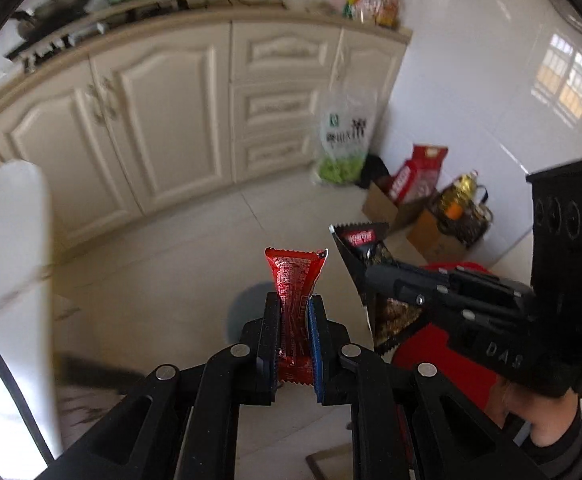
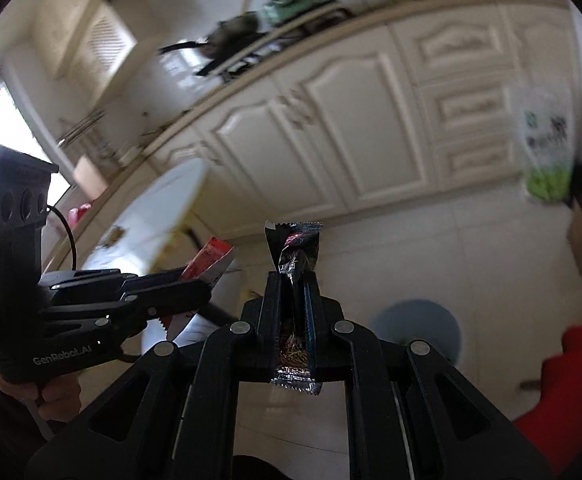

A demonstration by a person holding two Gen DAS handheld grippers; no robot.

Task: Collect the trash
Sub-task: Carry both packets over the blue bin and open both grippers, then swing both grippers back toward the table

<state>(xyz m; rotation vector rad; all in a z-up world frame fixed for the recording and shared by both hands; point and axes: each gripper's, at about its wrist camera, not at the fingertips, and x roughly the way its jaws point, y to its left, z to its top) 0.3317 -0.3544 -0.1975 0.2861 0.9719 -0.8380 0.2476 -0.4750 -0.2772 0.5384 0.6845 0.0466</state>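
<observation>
Kitchen floor (image 1: 195, 240) below: two grippers, one wrapper each.

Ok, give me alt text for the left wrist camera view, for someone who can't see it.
The left gripper pinches a red snack wrapper above a pale tiled kitchen floor. At right, the right gripper holds a dark wrapper. Cream cabinets stand behind.

left gripper (image 2: 131, 300) body is showing "GenRobot.AI" | right gripper (image 1: 491, 320) body is showing "DAS" | wrapper and bag print is staying too blurred to read
</observation>
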